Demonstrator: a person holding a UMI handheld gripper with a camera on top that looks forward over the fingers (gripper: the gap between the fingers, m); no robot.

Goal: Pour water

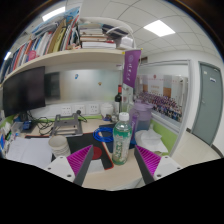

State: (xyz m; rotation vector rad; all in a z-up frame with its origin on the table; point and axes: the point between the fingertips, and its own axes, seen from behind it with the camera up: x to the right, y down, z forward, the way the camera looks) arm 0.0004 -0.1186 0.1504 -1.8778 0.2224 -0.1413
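Water bottle standing between the open tongs on a cluttered desk.

The gripper [113,160] is released: its two pink-padded fingers [82,158] are spread, and one clear water bottle [122,140] with a green label stands upright between them, nearer the right finger, with a gap showing on the left side. Behind the bottle sits one blue container [106,133], and beyond that one dark wine bottle [118,100]. One dark monitor [24,90] stands towards the desk's [110,175] left edge. One shelf [60,55] of books runs above.

Bottle [121,140] on table [195,150], between fingers [150,161]
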